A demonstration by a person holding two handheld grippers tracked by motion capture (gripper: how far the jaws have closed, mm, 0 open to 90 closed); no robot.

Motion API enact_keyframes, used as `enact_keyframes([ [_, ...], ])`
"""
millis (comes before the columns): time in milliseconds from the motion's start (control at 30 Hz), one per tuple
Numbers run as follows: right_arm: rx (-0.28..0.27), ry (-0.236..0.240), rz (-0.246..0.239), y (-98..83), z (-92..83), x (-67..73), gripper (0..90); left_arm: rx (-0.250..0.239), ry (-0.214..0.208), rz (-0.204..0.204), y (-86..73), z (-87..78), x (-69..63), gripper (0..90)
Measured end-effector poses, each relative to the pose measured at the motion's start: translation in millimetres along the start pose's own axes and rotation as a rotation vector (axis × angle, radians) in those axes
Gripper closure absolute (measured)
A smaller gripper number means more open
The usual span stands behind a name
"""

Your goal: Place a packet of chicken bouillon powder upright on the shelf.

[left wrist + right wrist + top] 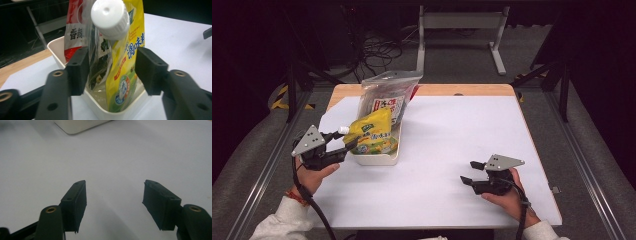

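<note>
Overhead arrangement: a white rectangular tray (377,159) sits on the white table (452,150), left of centre and near the left gripper (346,139). In the tray stand two packages: a yellow spouted seasoning pouch (373,132) at the front, tilted toward the left gripper, and behind it a clear zip bag (384,97) with a red and white label, leaning upright against the tray's far end.

Left gripper view: the pouch (127,62) stands in the tray (56,48) with its white ribbed screw cap (110,18) pointing at the camera. The left gripper (112,71) has its jaws spread either side of the pouch's lower spout area; a visible gap separates each pad from the film, so nothing is clamped. The clear bag (96,60) lies just behind the pouch, partly in front of the left pad.

The right gripper (471,172) rests in the person's right hand (507,192) near the table's near right area, well apart from the tray. In the right gripper view, the right gripper (115,202) has its jaws parted over bare table (120,157), with a tray corner (80,125) at the top edge.
</note>
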State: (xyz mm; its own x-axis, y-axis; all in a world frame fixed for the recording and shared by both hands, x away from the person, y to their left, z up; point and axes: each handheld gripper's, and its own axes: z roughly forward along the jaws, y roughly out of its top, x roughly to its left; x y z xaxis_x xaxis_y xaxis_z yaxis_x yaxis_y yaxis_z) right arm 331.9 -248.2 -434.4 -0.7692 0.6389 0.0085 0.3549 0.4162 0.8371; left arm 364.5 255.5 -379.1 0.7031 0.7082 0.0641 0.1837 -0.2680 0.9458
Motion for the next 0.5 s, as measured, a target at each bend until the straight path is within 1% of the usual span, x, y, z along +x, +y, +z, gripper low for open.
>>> enact_keyframes([
  [67,0.000,-0.003,-0.002,0.5,-0.4,-0.1,34.8,0.002,0.026,0.002,-1.4,-2.2,-2.4,39.9],
  [167,-0.003,-0.007,-0.005,0.8,-1.3,-0.4,34.3,-0.005,0.039,-0.012,-4.3,-6.3,-5.1,34.3],
  [300,-0.007,-0.012,-0.002,0.9,-2.7,-1.5,34.0,-0.004,0.049,-0.008,-7.0,-9.4,-10.1,29.2],
  [367,-0.012,-0.017,0.001,1.4,-4.2,-2.4,33.8,0.000,0.036,-0.010,-9.6,-11.0,-13.7,28.3],
  [433,-0.015,-0.021,0.000,1.9,-5.1,-2.5,33.7,0.007,0.029,-0.018,-12.7,-10.9,-16.9,24.5],
  [467,-0.017,-0.021,0.001,2.1,-5.5,-2.4,33.6,0.009,0.019,-0.021,-13.6,-10.8,-17.6,23.9],
  [500,-0.019,-0.022,0.000,2.3,-5.9,-2.6,33.5,0.013,-0.001,-0.034,-14.8,-10.1,-18.7,22.6],
])
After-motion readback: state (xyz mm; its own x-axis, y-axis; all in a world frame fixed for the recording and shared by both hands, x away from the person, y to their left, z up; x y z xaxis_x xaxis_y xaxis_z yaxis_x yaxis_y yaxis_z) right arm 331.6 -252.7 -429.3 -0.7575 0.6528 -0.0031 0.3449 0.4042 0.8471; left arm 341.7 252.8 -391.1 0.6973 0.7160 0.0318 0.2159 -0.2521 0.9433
